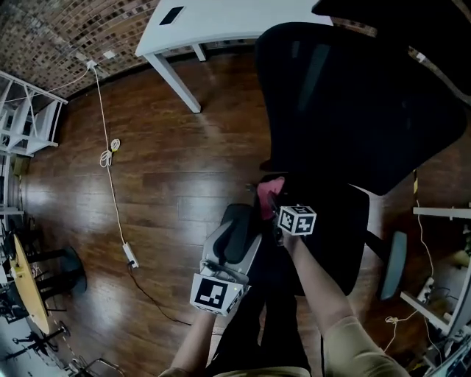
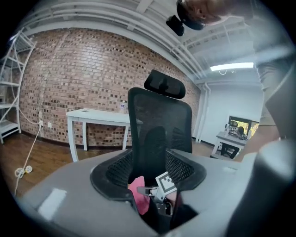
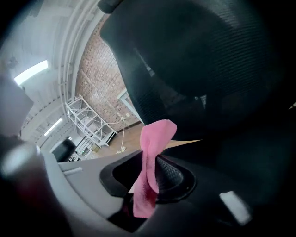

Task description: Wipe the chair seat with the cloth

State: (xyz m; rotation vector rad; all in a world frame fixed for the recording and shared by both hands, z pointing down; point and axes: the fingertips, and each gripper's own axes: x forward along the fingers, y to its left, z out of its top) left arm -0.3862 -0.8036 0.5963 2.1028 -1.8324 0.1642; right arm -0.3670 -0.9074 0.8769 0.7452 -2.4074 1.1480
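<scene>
Nearest to us, our left gripper point(image 1: 237, 221) sits low beside the chair's left side. Its jaws stand apart with nothing clamped between them; through the gap, its own view shows the chair and our other gripper beyond. Just ahead, the right gripper point(image 1: 275, 213) has its jaws closed on the pink cloth point(image 1: 266, 191), which pokes up past the jaw tips in a loose fold. The cloth hangs at the left edge of the black chair seat point(image 1: 335, 235), near where the seat meets the mesh backrest point(image 1: 346, 96); we cannot tell whether it touches the seat. Beyond the chair lies the dark wooden floor point(image 1: 169, 177), with a white cable point(image 1: 110, 184) trailing across it. Farther off stand a white table point(image 1: 221, 18), a white shelving rack point(image 1: 29, 118) and the brick wall point(image 1: 66, 37).
</scene>
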